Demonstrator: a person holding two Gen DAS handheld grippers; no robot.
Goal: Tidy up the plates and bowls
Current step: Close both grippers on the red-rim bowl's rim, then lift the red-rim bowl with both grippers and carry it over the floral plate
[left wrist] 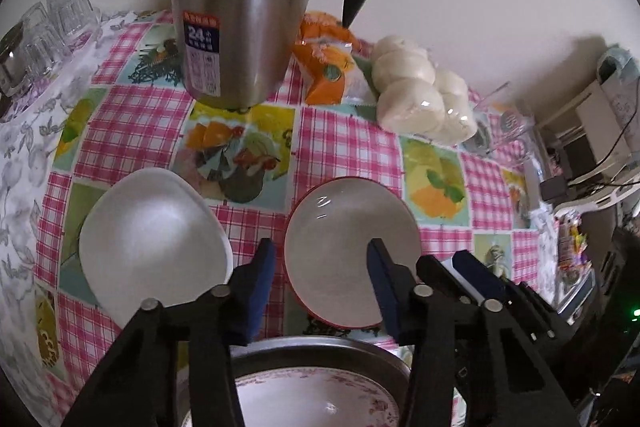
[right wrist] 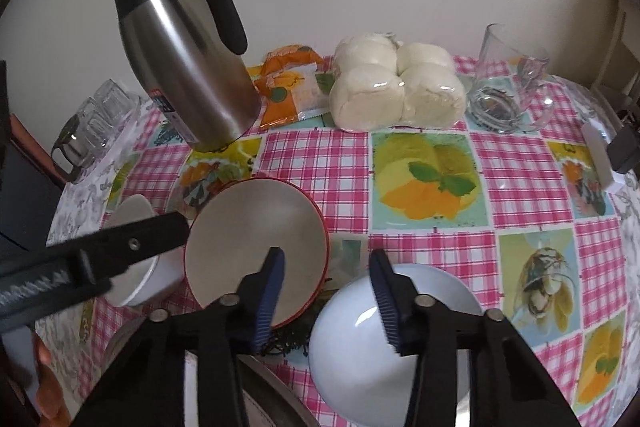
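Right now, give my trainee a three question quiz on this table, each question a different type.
1. True or false: the kettle stands upright.
2. The left hand-held gripper straddles the rim of which? A white dish B red-rimmed bowl C mug
3. Fill in: the right hand-held gripper is open, with one finger over the ___ bowl.

Key: 1 true. 2 B. 3 pale blue.

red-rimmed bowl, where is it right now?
The red-rimmed bowl sits mid-table in both views, right of the white bowl, left of the pale blue bowl, in front of the steel thermos jug.
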